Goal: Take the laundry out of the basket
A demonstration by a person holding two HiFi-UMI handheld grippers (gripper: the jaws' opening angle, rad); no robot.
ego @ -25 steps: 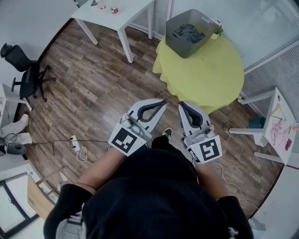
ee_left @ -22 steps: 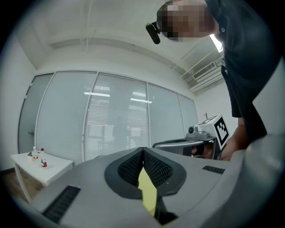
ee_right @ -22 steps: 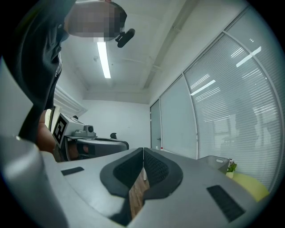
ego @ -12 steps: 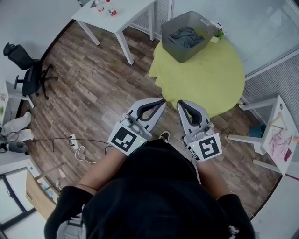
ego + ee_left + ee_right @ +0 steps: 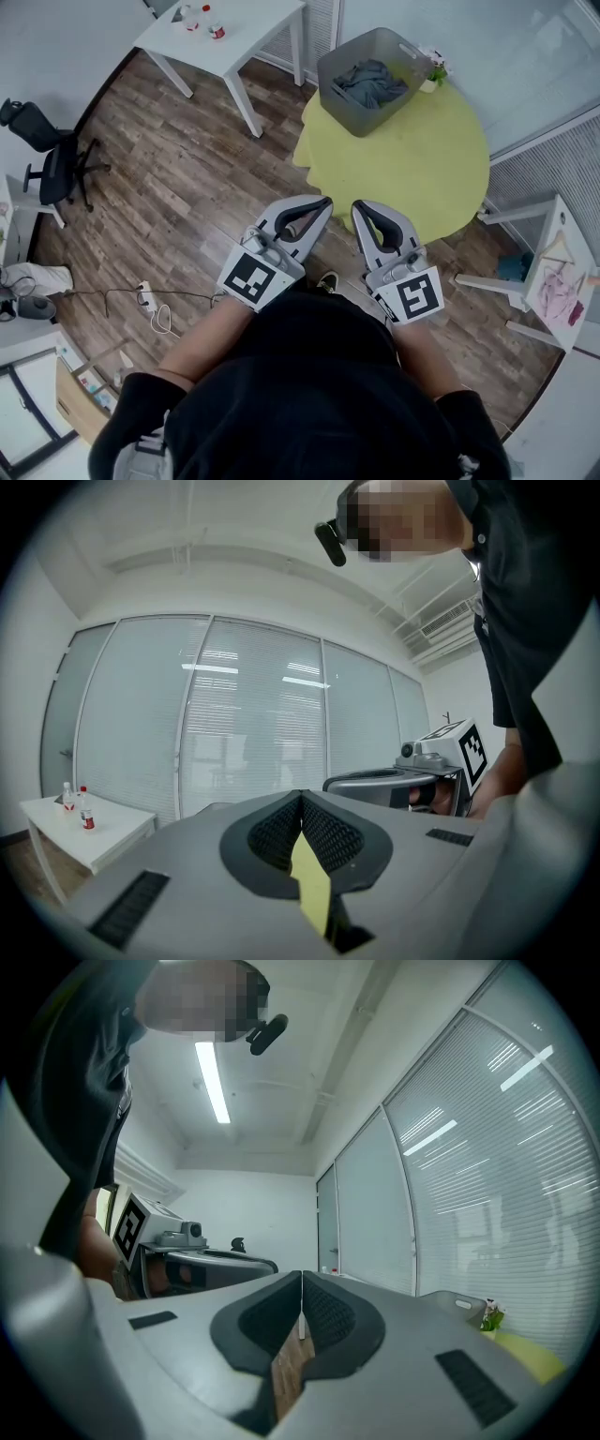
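Person closes in slightly on the yellow table, grey basket still holding the laundry untouched, left gripper and right gripper both still pressed together, empty, well short of it: approach only.

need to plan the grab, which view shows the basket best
Head view: the whole grey basket shows from above, laundry inside. The right gripper view catches only its rim; the left gripper view barely anything.

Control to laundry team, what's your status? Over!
Left gripper and right gripper shut, empty. Laundry in grey basket, untouched. Only yellow table between.
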